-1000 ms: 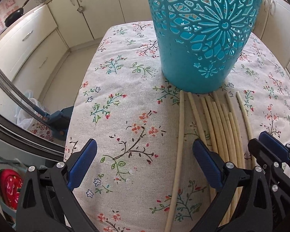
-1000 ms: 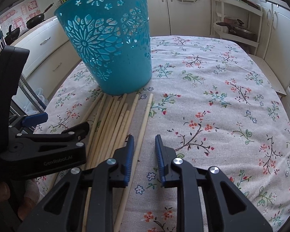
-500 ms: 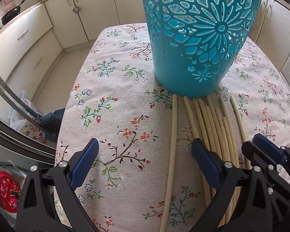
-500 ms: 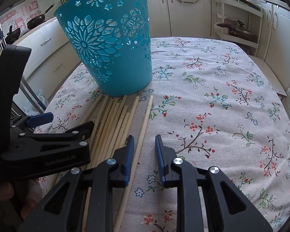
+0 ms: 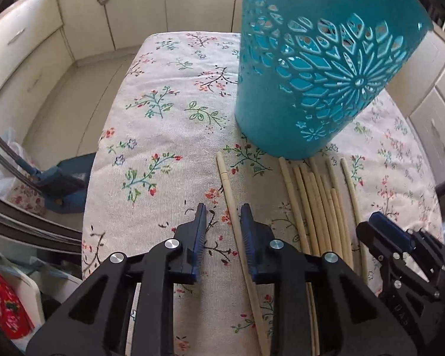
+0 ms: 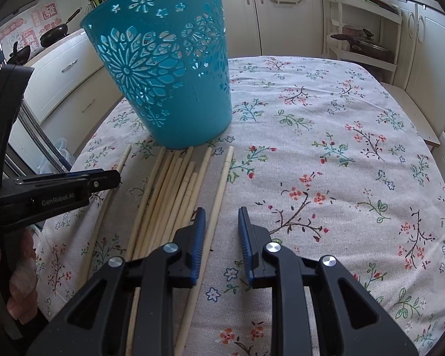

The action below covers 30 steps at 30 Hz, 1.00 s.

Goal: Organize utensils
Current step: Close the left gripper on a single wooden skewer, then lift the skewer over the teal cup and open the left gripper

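Note:
A teal cut-out basket (image 5: 311, 89) (image 6: 169, 89) stands upright on the flowered tablecloth. Several pale chopsticks (image 5: 317, 201) (image 6: 169, 195) lie side by side in front of it. One lone chopstick (image 5: 227, 184) (image 6: 124, 157) lies apart on their left. My left gripper (image 5: 222, 216) (image 6: 103, 178) straddles it with jaws closing; the stick runs close along the right finger (image 5: 246, 225), with a gap to the left one. My right gripper (image 6: 221, 219) (image 5: 382, 228) hovers at the bundle's right side, jaws narrowly apart and empty; the rightmost chopstick (image 6: 222, 178) passes beside its left finger.
The table (image 6: 341, 148) is covered by the cloth, with its edges close on the left (image 5: 89, 207) and far side. Cream kitchen cabinets (image 5: 103, 14) surround it. A shelf rack with pans (image 6: 365, 38) stands at the back right. A person's hand (image 6: 20, 281) holds the left gripper.
The left gripper's jaws have come in from wide apart to a narrow gap around the lone chopstick, and it has tipped downward. The right gripper has not moved.

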Each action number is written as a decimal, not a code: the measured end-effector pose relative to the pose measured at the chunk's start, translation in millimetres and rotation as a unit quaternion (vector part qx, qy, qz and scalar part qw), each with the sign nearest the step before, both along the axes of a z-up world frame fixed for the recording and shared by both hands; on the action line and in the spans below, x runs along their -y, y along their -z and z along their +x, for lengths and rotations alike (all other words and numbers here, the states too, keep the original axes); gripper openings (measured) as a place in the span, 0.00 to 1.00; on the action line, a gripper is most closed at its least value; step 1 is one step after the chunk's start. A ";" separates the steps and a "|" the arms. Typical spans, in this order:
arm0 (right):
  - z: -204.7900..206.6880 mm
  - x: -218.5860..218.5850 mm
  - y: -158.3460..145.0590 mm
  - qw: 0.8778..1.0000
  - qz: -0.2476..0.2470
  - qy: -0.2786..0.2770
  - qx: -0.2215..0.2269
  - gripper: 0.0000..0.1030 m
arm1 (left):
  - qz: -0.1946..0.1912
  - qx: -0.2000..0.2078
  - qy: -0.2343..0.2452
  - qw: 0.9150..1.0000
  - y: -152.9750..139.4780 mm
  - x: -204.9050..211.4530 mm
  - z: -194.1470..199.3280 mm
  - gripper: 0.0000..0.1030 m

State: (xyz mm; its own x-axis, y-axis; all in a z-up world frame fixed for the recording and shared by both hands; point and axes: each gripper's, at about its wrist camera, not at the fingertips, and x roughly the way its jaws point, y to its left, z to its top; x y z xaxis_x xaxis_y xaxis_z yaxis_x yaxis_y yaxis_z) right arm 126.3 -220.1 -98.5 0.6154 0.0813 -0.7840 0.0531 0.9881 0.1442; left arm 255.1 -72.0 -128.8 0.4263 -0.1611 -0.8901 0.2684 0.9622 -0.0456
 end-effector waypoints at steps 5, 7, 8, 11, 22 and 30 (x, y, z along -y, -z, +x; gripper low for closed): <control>-0.4 0.7 1.6 1.000 0.005 -0.001 0.003 0.25 | 0.040 0.008 0.008 0.999 -1.0 16.7 10.4 0.06; -1.0 1.1 2.0 1.000 0.005 -0.002 0.004 0.25 | 0.033 0.007 0.009 0.999 -6.5 18.3 7.0 0.05; -1.1 1.2 2.1 1.000 0.005 -0.002 0.004 0.25 | 0.027 0.008 0.012 1.000 -11.8 18.1 1.8 0.05; -1.7 1.8 2.4 1.000 0.007 -0.002 0.004 0.25 | -0.003 0.016 0.025 1.000 -40.0 14.2 -22.8 0.05; -3.6 -1.3 3.0 1.000 0.005 -0.010 0.005 0.32 | -0.128 0.146 0.008 0.981 -212.3 -26.4 -63.5 0.05; -3.7 -1.6 3.1 1.000 0.003 -0.010 0.005 0.33 | -0.165 0.313 -0.046 0.934 -273.3 -2.7 -37.2 0.05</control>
